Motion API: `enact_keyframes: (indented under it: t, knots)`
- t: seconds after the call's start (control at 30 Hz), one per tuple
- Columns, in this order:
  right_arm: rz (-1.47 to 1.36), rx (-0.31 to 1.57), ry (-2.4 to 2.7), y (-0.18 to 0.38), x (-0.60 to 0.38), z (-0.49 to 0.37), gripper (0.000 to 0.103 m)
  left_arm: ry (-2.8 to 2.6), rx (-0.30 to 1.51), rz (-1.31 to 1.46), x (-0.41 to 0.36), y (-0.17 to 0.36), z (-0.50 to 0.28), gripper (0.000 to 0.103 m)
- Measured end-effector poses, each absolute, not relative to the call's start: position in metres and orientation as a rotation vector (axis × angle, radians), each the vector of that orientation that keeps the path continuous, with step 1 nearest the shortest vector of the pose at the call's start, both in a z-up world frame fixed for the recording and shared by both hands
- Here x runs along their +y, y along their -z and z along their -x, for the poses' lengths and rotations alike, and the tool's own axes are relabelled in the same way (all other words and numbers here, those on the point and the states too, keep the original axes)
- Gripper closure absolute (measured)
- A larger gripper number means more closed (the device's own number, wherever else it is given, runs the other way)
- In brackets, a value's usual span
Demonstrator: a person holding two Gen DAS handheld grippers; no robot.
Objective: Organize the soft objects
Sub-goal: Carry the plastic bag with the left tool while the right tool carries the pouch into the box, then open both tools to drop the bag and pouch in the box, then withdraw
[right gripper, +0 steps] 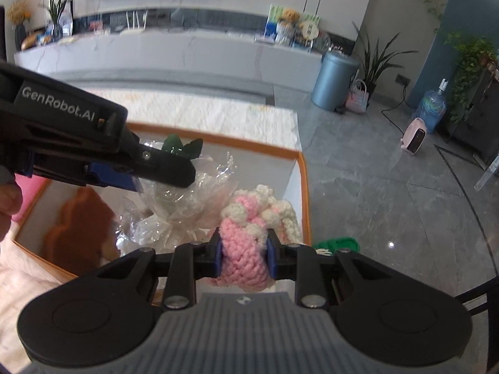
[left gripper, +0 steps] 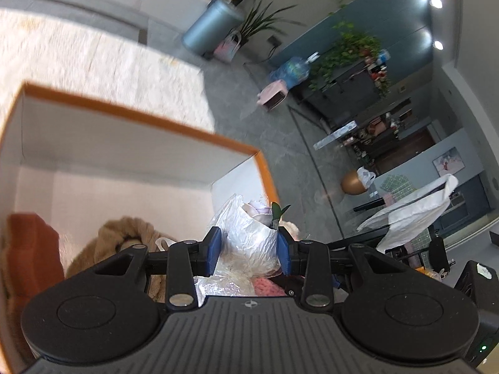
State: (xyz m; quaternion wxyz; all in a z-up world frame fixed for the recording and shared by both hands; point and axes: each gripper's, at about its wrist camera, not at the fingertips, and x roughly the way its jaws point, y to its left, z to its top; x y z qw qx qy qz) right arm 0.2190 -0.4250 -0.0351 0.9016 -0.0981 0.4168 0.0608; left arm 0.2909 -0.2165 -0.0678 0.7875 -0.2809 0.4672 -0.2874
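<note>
Operator: Grey stone floor tiles (right gripper: 389, 205) fill the background, with a pale textured rug (left gripper: 93, 62) under the work area. Where are the task items?

Technician: Above an orange-rimmed box (left gripper: 131, 115) with white inner walls. The left tool (left gripper: 249, 249) is at a moderate gap, blue pads pressed on both sides of a bouquet in clear wrap (left gripper: 249, 233). The bouquet's long axis runs away from the camera; its green leaf tip (left gripper: 277, 210) points toward the box's far right corner.

Operator: And the right tool?

Technician: The right tool (right gripper: 244, 258) is at a narrower gap, gripping a pink-and-white knitted piece (right gripper: 249, 237). The pads clamp its pink section; the white braided end (right gripper: 280, 208) extends forward, away from the tool, over the box's right rim. Its long axis follows the fingers.

Operator: Relative positions?

Technician: In the right wrist view the left tool enters from the left, with the wrapped bouquet just beside the knitted piece, to its left. Contact between them cannot be confirmed.

Operator: Box contents?

Technician: A rust-orange soft item (left gripper: 28, 249) lies against the left wall and a tan furry item (left gripper: 124, 237) beside it. Both are partly hidden by the tool body.
</note>
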Motion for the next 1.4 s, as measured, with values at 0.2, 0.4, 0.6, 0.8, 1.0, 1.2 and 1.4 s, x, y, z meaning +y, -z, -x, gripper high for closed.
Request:
enact_keyframes:
  t: [0.2, 0.4, 0.6, 0.8, 1.0, 1.2, 1.4]
  knots:
    - [0.218, 0.944, -0.173, 0.058, -0.434, -0.235, 0.076, 0.582, 1.084, 0.590, -0.221, 0.090, -0.303, 0.060]
    - [0.179, 1.011, -0.198, 0.070, -0.439, -0.248, 0.073, 0.560, 1.133, 0.566, -0.226, 0.096, -0.307, 0.052]
    - [0.153, 1.075, -0.214, 0.079, -0.440, -0.255, 0.062, 0.531, 1.166, 0.532, -0.227, 0.099, -0.305, 0.036]
    - [0.126, 1.067, -0.226, 0.066, -0.443, -0.254, 0.054, 0.575, 1.141, 0.514, -0.220, 0.083, -0.296, 0.032]
    - [0.060, 1.067, -0.228, 0.063, -0.446, -0.252, 0.067, 0.578, 1.158, 0.458, -0.222, 0.080, -0.293, 0.077]
    - [0.053, 1.083, -0.256, 0.072, -0.432, -0.253, 0.076, 0.511, 1.229, 0.437, -0.228, 0.098, -0.298, 0.089]
    - [0.050, 1.117, -0.255, 0.085, -0.425, -0.262, 0.083, 0.480, 1.253, 0.445, -0.221, 0.110, -0.296, 0.089]
